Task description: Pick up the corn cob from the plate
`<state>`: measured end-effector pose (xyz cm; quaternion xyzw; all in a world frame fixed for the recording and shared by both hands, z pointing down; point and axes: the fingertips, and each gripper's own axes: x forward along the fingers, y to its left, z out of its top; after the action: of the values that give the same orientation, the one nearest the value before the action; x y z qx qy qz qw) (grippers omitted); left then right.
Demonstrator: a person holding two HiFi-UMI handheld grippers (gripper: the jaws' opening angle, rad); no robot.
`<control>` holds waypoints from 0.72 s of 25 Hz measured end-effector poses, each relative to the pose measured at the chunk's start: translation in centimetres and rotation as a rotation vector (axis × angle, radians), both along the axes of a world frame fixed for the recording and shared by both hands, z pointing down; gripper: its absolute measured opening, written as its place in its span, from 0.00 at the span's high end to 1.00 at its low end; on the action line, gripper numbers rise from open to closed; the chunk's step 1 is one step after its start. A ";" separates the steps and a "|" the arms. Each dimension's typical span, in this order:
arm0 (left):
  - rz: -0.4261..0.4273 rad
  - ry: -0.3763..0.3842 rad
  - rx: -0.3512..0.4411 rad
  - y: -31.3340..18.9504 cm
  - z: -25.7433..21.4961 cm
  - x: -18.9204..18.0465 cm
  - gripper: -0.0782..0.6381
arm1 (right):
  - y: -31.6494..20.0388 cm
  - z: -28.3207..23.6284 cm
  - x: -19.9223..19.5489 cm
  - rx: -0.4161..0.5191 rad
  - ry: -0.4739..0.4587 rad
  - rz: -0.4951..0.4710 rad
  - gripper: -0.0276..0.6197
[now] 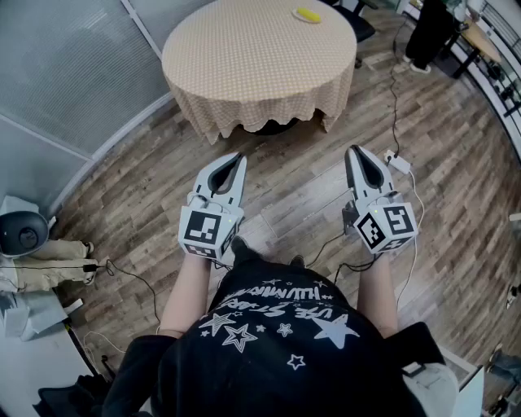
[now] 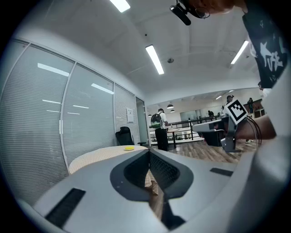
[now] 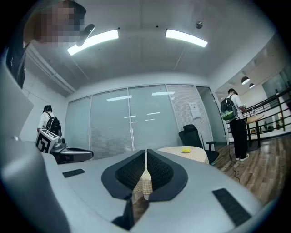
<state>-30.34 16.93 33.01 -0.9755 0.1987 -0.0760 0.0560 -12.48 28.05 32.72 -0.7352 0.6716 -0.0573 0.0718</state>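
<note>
— Two tongs; is either one holding anything?

— Neither. The left tongs (image 2: 149, 150) have their jaws pressed together at the tips, with nothing between the ribbed pads. The right tongs (image 3: 145, 151) are the same: jaws fully together and empty.

— Where are they, set against the round tabletop (image 1: 244, 57)?

— Both are short of it, well apart from its near edge. They are held side by side over the wooden floor (image 1: 293, 195) and point toward it, roughly level. The person's forearms run back from them to a dark star-printed shirt (image 1: 277, 342).

— And the corn cob (image 1: 307, 14)?

— It is on the tabletop, near its far edge and well apart from both tongs. It shows only as a small yellow oval, and what it lies on cannot be made out at that size.

— Anything else by the tabletop?

— A checked cloth (image 1: 269, 110) hangs over its rim. A dark office chair (image 3: 194, 135) stands just beyond its far side, and a person with a backpack (image 3: 234, 120) stands farther off past that. A white power strip (image 1: 399, 162) with cables lies on the floor off the tabletop's near right.
</note>
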 end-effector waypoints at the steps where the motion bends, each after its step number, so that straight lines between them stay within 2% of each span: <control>1: 0.001 -0.005 0.007 0.2 0.0 0.3 0.88 | 0.2 0.0 0.3 0.002 0.001 -0.001 0.91; 13: -0.005 -0.026 0.006 3.3 0.4 2.8 0.88 | 3.2 0.4 2.2 -0.002 0.010 -0.014 0.91; 18: -0.004 -0.031 -0.011 5.5 1.3 3.9 0.88 | 5.3 -0.1 2.8 0.031 0.075 -0.031 0.91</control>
<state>-26.48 22.40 34.34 -0.9741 0.1991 -0.0926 0.0534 -9.70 33.38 32.63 -0.7251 0.6860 -0.0204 0.0568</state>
